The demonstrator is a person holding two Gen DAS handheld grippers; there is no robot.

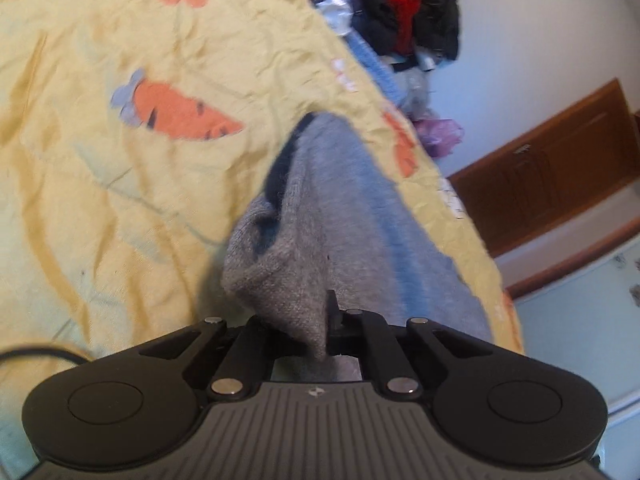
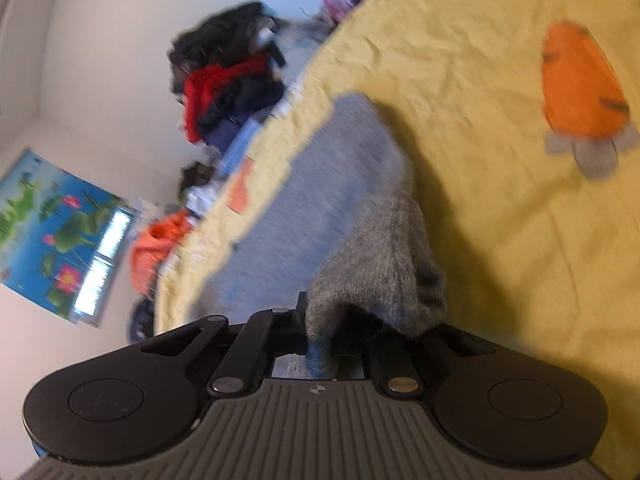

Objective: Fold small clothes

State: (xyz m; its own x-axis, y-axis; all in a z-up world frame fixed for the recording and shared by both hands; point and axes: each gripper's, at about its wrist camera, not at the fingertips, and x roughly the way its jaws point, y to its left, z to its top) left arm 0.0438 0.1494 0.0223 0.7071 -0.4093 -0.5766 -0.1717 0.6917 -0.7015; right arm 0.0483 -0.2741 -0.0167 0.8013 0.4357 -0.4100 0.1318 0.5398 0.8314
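Observation:
A small grey knit garment [image 1: 336, 216] with a dark inner edge lies stretched over the yellow carrot-print bedsheet [image 1: 120, 168]. My left gripper [image 1: 316, 332] is shut on one end of it, with the cloth bunched between the fingers. In the right wrist view the same grey garment [image 2: 360, 200] runs away from me across the sheet [image 2: 480, 80]. My right gripper [image 2: 320, 336] is shut on its other end, and the knit fabric hides the fingertips. Both views are motion-blurred.
A pile of dark, red and blue clothes [image 1: 392, 12] sits at the far edge of the bed; it also shows in the right wrist view [image 2: 228, 80]. A wooden cabinet [image 1: 560, 160] stands by the wall. A flower poster [image 2: 52, 224] hangs beyond.

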